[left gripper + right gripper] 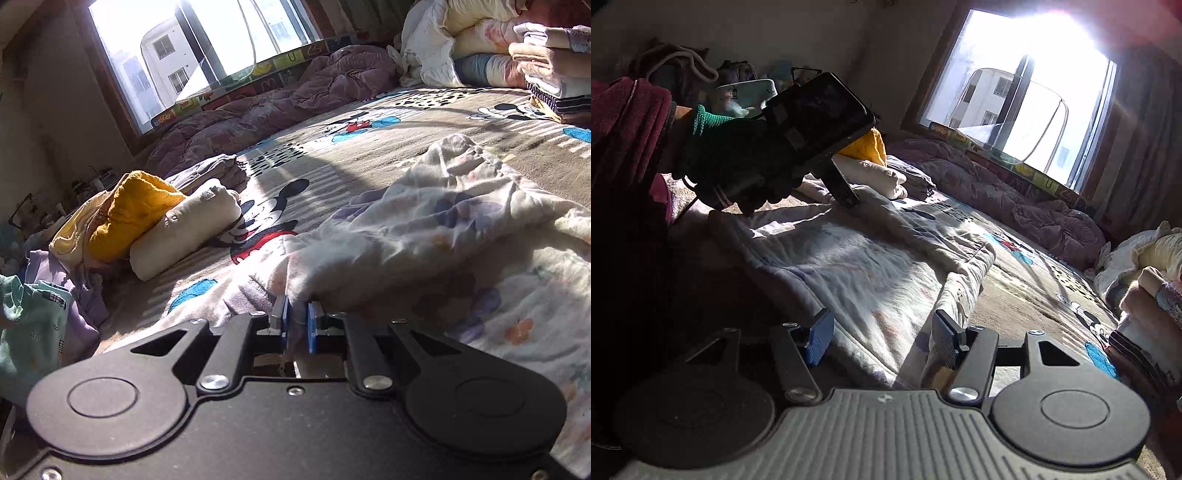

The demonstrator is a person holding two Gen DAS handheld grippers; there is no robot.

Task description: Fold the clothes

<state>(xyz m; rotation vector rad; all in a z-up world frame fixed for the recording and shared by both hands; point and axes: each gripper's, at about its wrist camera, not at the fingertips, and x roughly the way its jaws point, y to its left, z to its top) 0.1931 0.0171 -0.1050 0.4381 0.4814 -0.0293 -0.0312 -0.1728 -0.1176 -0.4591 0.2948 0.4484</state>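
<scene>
A white floral garment (436, 236) lies crumpled on the cartoon-print bedsheet (332, 158). My left gripper (296, 321) is shut on a fold of the floral garment at its near edge. In the right wrist view the same garment (857, 273) lies spread flat, and the left gripper (849, 199), held by a gloved hand, pinches its far edge. My right gripper (881, 338) is open, with its blue pads (820, 341) just above the garment's near edge and nothing between them.
A rolled cream garment (184, 232) and a yellow one (129, 210) lie at the left. A purple quilt (280, 99) runs along the window. Folded stacks (554, 77) stand at the far right, also seen in the right wrist view (1145, 332).
</scene>
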